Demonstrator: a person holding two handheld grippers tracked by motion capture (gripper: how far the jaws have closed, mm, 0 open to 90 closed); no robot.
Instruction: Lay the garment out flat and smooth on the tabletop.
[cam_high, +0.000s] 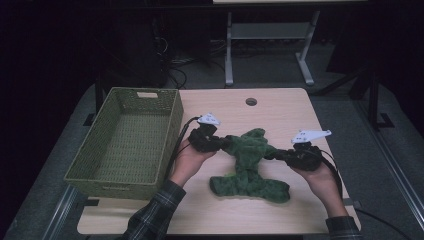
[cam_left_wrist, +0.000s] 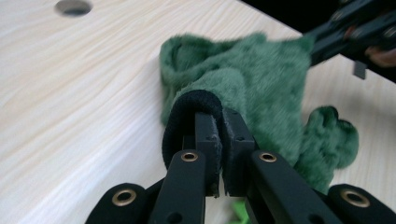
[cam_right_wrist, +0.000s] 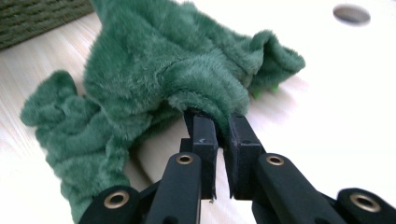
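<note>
A fuzzy green garment (cam_high: 250, 162) lies crumpled mid-table, its lower part spread toward the front edge. My left gripper (cam_high: 226, 144) is shut on the garment's left side; in the left gripper view its jaws pinch a black elastic cuff (cam_left_wrist: 191, 103) of the green garment (cam_left_wrist: 261, 79). My right gripper (cam_high: 274, 154) is shut on the garment's right edge, where the right gripper view has green pile (cam_right_wrist: 205, 93) bunched between the jaws (cam_right_wrist: 223, 122). The fabric is stretched slightly between both grippers. The right gripper also appears at the top right of the left gripper view (cam_left_wrist: 327, 42).
A green woven basket (cam_high: 150, 97) stands empty on the table's left side, close to my left hand. A cable hole (cam_high: 251, 102) sits near the table's far edge. Beyond the table are a dark floor and the legs of another desk (cam_high: 229, 55).
</note>
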